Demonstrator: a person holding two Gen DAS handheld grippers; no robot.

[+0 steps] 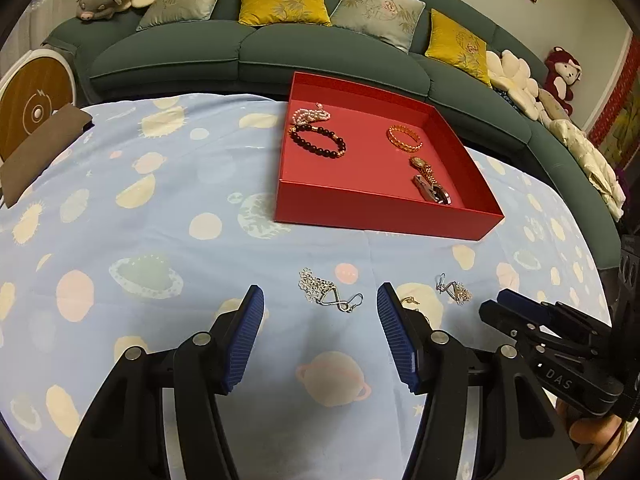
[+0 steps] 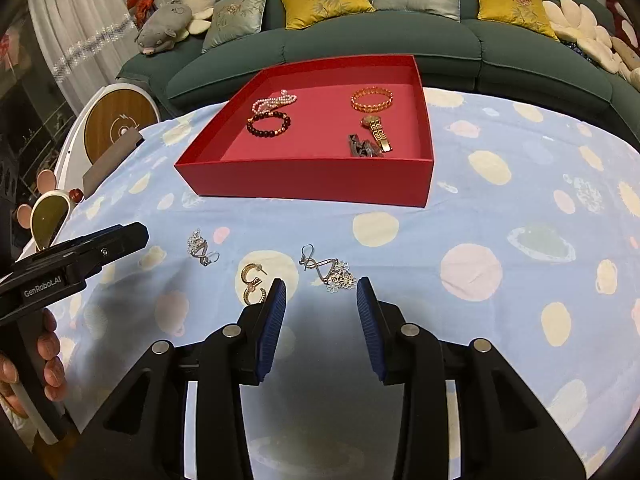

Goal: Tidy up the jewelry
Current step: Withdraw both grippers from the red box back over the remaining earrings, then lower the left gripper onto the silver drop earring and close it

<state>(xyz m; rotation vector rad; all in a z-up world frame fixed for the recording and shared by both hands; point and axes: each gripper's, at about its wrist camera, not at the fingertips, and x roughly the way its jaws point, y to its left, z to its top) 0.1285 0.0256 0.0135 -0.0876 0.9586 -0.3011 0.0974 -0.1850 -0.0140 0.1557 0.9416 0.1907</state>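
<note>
On the planet-print cloth, a silver flower earring (image 1: 320,288) lies just ahead of my open left gripper (image 1: 320,294), in line with the gap and untouched. Its twin (image 2: 334,272) lies just beyond the tips of my open right gripper (image 2: 321,284), also untouched. A pair of gold hoop earrings (image 2: 253,280) sits beside the right gripper's left finger. Behind them stands a red box (image 2: 304,184) holding a pearl bracelet (image 2: 274,101), a dark bead bracelet (image 2: 268,123), a gold bangle (image 2: 372,99), a gold watch (image 2: 377,130) and a dark piece (image 2: 362,148).
A green sofa (image 1: 256,52) with yellow and grey cushions and plush toys runs behind the table. A round white and wood device (image 1: 32,104) and a brown pouch (image 1: 40,148) sit at the left edge. A hand (image 2: 48,360) holds the left gripper's handle.
</note>
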